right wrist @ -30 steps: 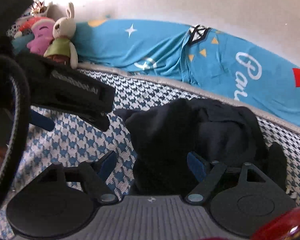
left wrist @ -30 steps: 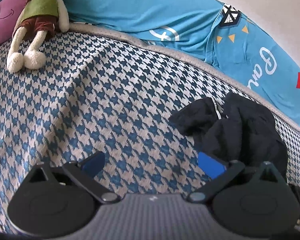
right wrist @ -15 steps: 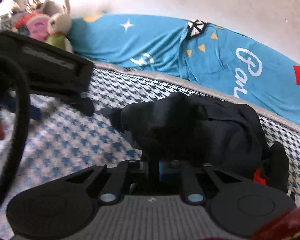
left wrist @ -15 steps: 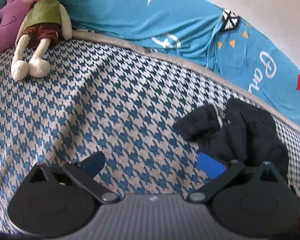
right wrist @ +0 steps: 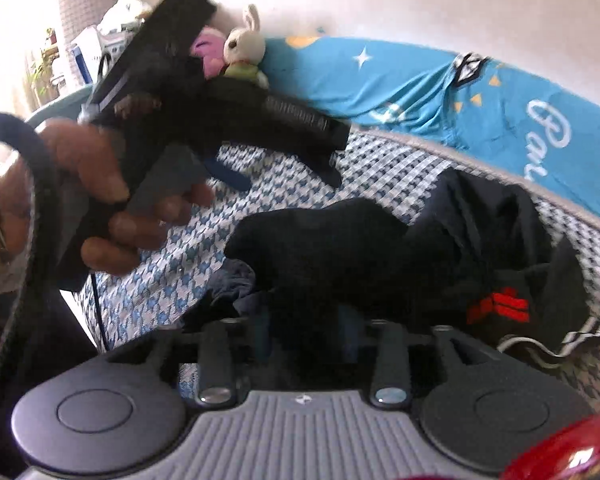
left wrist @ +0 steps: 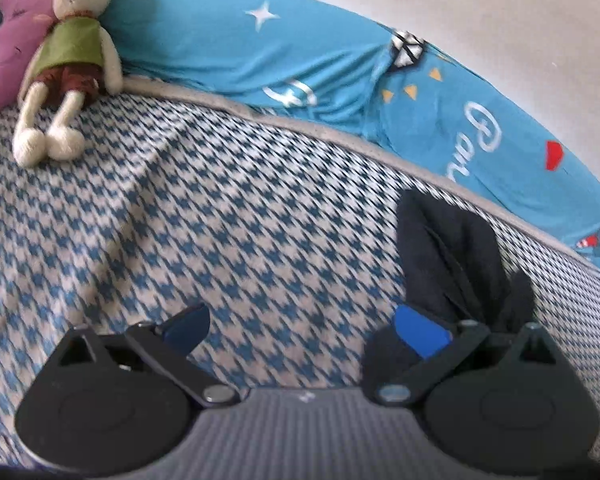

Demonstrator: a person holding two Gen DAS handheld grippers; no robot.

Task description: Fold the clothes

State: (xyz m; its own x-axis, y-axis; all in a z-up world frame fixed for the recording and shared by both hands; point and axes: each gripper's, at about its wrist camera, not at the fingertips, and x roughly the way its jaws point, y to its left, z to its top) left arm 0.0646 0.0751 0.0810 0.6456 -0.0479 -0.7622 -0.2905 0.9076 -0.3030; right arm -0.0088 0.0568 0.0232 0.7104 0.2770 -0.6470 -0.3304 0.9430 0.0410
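Note:
A crumpled black garment with a red logo lies on the houndstooth bed cover. My right gripper has a bunch of this cloth between its fingers. Its jaws are opening, but the pads still touch the cloth, which is drawn toward the camera. In the left wrist view the garment rises in a stretched peak at the right, just behind one blue pad. My left gripper is open over bare cover with nothing between its fingers. A person's hand holds the left gripper above the bed.
A plush rabbit and a purple plush sit at the far left of the bed. Blue printed bedding runs along the wall. A blue-grey cloth shows under the black garment. A teal basket rim stands beyond the bed.
My right gripper closed on the black garment and pulled it back, stretching it. The left gripper drew back from the bed and stayed open.

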